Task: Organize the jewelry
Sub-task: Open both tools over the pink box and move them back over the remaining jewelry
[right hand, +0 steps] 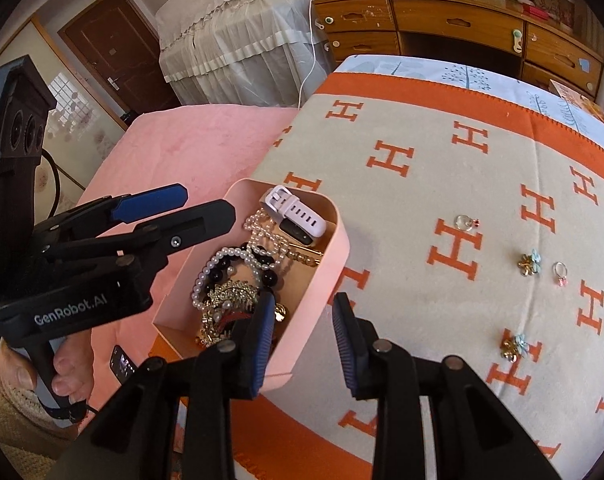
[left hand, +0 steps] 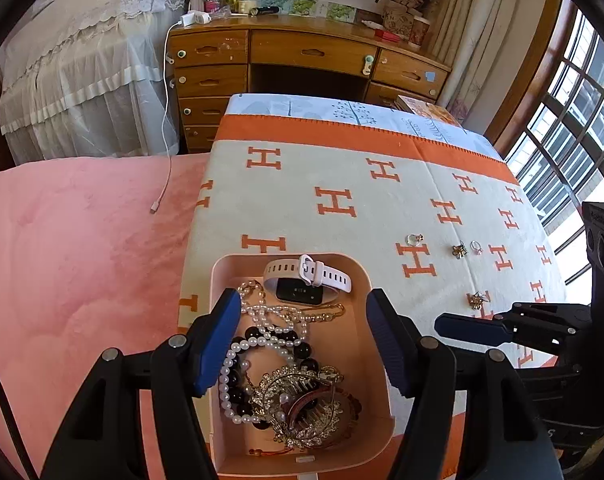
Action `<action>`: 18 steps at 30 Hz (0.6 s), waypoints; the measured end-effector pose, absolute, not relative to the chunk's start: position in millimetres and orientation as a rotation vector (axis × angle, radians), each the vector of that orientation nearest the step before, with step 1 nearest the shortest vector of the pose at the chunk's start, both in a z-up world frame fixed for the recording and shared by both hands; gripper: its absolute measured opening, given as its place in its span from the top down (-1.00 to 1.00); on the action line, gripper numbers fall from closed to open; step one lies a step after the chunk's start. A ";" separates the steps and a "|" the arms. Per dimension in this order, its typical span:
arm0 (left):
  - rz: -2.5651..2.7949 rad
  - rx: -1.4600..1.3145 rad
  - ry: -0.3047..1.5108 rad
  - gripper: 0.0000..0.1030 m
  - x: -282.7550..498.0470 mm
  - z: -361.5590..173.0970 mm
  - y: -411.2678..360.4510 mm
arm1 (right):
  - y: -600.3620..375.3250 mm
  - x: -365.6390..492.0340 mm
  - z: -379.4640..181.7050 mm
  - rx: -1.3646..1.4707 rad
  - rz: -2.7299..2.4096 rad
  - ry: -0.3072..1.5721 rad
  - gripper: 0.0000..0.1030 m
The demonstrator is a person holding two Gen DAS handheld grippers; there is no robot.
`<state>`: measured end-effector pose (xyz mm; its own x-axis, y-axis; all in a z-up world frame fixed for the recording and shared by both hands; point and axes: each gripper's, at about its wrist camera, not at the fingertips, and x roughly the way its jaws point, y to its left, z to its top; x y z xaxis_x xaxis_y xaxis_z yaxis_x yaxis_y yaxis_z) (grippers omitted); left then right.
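A pink tray [left hand: 365, 276] [right hand: 341, 240] sits at the blanket's near-left corner. It holds a white watch [left hand: 321, 272] [right hand: 298, 212], pearl and black bead strands [left hand: 262, 320] [right hand: 230, 264] and a gold hair comb [left hand: 302, 408]. My left gripper [left hand: 302, 340] [right hand: 208, 204] hovers open over the tray with nothing between its fingers. My right gripper [right hand: 303, 340] [left hand: 445, 326] stands partly open astride the tray's near right wall, pads apart from it. On the blanket lie a clear ring [right hand: 465, 222], two flower earrings [right hand: 529, 262] [right hand: 513, 346] and a pink-stone ring [right hand: 560, 271].
The orange-and-cream blanket [left hand: 341, 200] covers a table beside a pink bedspread [left hand: 82, 260]. A white charging cable [left hand: 162, 196] trails onto the bedspread. A wooden desk [left hand: 302, 52] stands behind, windows [left hand: 573, 120] to the right. A phone [right hand: 122, 362] lies below the tray.
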<state>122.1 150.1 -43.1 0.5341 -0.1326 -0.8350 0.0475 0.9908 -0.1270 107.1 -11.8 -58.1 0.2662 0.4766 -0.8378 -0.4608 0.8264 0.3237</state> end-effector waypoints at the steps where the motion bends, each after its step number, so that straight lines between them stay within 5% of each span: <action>1: -0.110 -0.084 1.005 -0.23 122.3 -43.1 146.6 | -18.1 106.6 -57.8 0.019 0.624 1.135 0.41; 18: -0.167 0.042 1.039 -0.32 140.3 -44.1 72.2 | -136.3 120.0 -50.1 0.169 0.448 1.064 0.41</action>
